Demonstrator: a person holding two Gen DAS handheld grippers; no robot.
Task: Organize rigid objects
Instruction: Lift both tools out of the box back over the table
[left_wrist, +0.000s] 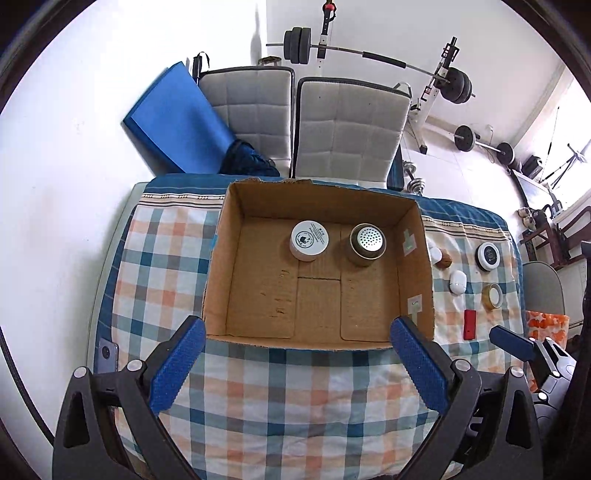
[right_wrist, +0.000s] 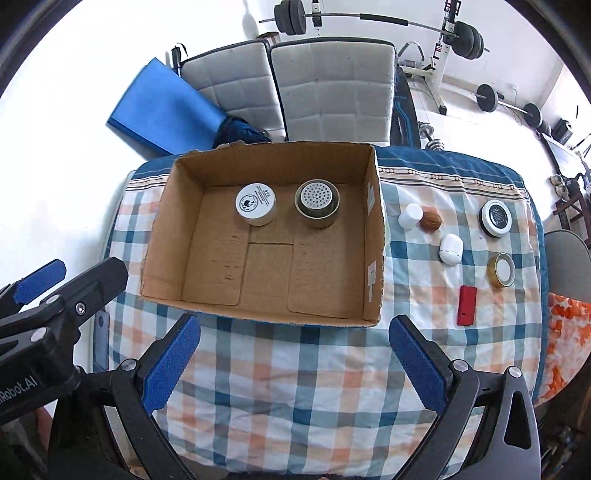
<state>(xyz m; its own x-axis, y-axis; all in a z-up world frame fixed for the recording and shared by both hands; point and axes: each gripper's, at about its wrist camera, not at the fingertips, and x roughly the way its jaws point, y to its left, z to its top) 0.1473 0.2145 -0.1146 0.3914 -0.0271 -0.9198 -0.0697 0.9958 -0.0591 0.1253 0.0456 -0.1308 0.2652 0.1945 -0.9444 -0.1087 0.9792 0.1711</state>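
An open cardboard box stands on the checked cloth and holds a white round jar and a metal perforated cup. Right of the box lie a white cap, a walnut, a white oval case, a black-and-white round tin, a gold-rimmed lid and a red block. My left gripper is open and empty in front of the box. My right gripper is open and empty, near the box's front edge.
The table has a blue, white and orange checked cloth. Two grey padded chairs stand behind it, with a blue mat at the wall. Barbells and a weight rack fill the back right. An orange patterned item sits at the right edge.
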